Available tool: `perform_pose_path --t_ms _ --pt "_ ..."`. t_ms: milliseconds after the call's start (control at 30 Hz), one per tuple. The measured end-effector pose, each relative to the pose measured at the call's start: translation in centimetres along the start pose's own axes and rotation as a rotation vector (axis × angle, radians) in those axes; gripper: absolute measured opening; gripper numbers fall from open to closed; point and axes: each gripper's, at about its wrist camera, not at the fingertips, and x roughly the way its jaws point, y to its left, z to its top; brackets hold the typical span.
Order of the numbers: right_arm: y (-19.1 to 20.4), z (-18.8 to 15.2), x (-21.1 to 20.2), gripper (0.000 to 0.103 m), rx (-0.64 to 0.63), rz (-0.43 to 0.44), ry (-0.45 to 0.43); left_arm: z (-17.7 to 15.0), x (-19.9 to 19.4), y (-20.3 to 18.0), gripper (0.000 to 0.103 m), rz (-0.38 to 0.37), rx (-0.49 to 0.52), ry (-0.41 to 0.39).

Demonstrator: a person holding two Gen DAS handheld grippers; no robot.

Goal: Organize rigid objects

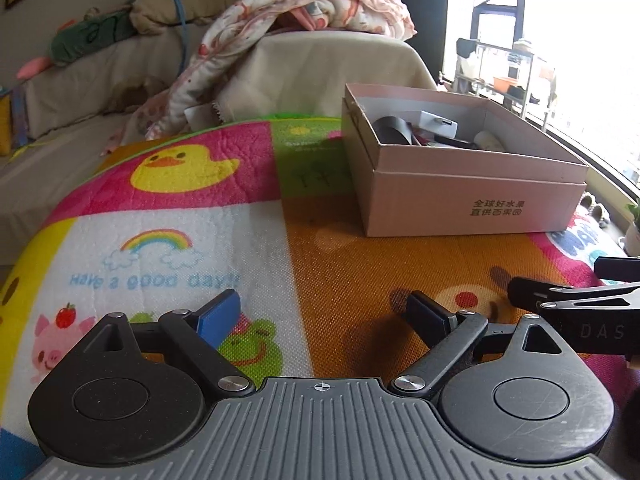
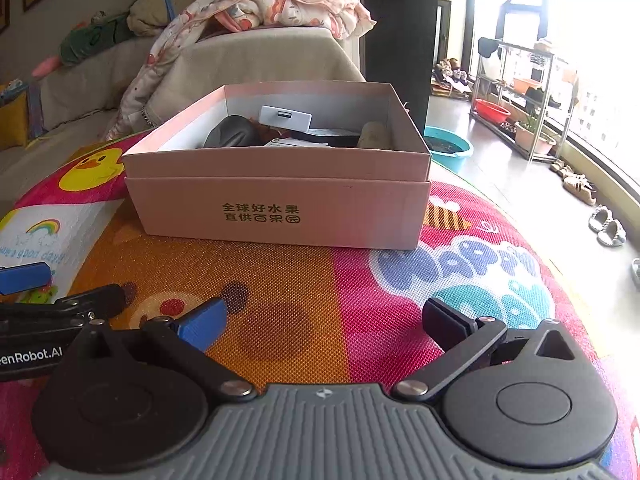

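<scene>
A pink cardboard box (image 2: 276, 208) stands open on the colourful play mat (image 2: 360, 292); it also shows in the left wrist view (image 1: 472, 204) at the right. Inside lie several rigid objects: a white device (image 2: 285, 117), a dark grey object (image 2: 230, 133), a beige object (image 2: 374, 134) and flat black items. My left gripper (image 1: 322, 312) is open and empty, low over the mat (image 1: 340, 272), left of the box. My right gripper (image 2: 324, 320) is open and empty in front of the box. Each gripper shows at the edge of the other's view.
A covered sofa (image 1: 100, 76) with a patterned blanket (image 1: 288, 12) and soft toys stands behind the mat. At the right are a window, a metal rack (image 2: 520, 92), a blue basin (image 2: 446, 148) and slippers (image 2: 606, 228) on the floor.
</scene>
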Motion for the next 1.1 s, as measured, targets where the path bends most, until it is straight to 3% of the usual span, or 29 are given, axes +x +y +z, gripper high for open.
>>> perform_pose_path --t_ms 1100 --pt "0.01 -0.2 -0.04 0.103 0.006 -0.01 -0.009 0.11 0.3 -0.12 0.097 0.008 0.0 0.0"
